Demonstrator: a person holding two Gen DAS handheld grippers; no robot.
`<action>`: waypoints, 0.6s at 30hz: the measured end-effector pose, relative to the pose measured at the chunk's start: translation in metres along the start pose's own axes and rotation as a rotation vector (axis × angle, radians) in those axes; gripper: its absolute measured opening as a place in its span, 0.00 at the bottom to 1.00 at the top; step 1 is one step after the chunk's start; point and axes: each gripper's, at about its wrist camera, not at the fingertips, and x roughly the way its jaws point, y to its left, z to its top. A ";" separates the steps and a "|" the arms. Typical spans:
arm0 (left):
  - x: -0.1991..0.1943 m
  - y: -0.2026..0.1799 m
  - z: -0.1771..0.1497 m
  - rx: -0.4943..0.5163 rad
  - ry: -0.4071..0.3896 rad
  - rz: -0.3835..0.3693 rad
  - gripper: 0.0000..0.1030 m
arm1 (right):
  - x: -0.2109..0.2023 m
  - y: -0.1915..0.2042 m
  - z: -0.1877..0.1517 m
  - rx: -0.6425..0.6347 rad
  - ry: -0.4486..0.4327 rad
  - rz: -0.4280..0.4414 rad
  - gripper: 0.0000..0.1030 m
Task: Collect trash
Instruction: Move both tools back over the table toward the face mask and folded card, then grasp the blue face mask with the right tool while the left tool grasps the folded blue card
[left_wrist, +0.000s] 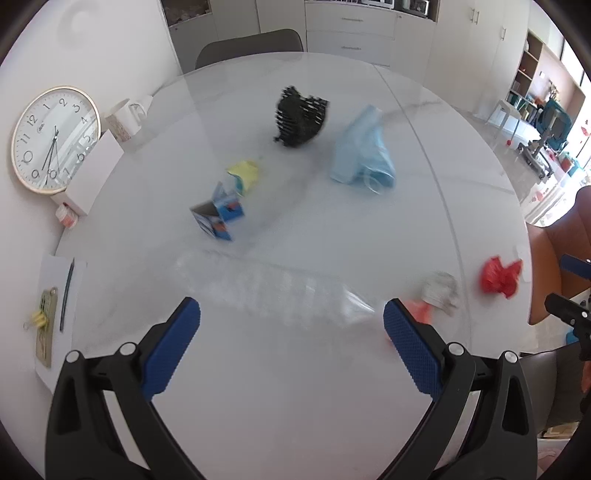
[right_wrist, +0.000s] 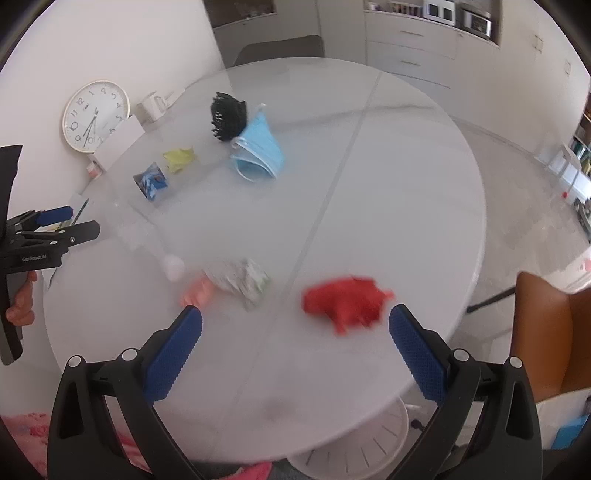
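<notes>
Trash lies scattered on the round white table (left_wrist: 295, 398). In the left wrist view, a clear plastic bottle (left_wrist: 266, 288) lies on its side just ahead of my open left gripper (left_wrist: 291, 325). Farther off are a blue carton (left_wrist: 218, 218), yellow paper (left_wrist: 245, 173), a black crumpled piece (left_wrist: 301, 118) and a blue face mask (left_wrist: 364, 155). My right gripper (right_wrist: 295, 332) is open above the table, with a red wrapper (right_wrist: 345, 299) just before its right finger. Crumpled grey paper (right_wrist: 240, 280) and a pink scrap (right_wrist: 197, 291) lie near its left finger.
A wall clock (left_wrist: 55, 140), a white mug (left_wrist: 123, 118) and a white box (left_wrist: 96, 166) stand at the table's left edge. Papers with a pen (left_wrist: 66, 291) lie at the near left. A grey chair (left_wrist: 251, 48) is behind the table, a brown chair (right_wrist: 546, 332) at the right.
</notes>
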 end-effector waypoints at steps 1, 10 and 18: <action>0.004 0.007 0.004 0.007 -0.003 0.000 0.93 | 0.007 0.007 0.011 -0.005 -0.001 0.003 0.98; 0.070 0.070 0.056 0.093 0.000 -0.033 0.93 | 0.074 0.055 0.098 -0.056 0.036 0.003 0.98; 0.130 0.085 0.084 0.221 0.076 -0.120 0.93 | 0.129 0.075 0.157 -0.037 0.070 -0.004 0.98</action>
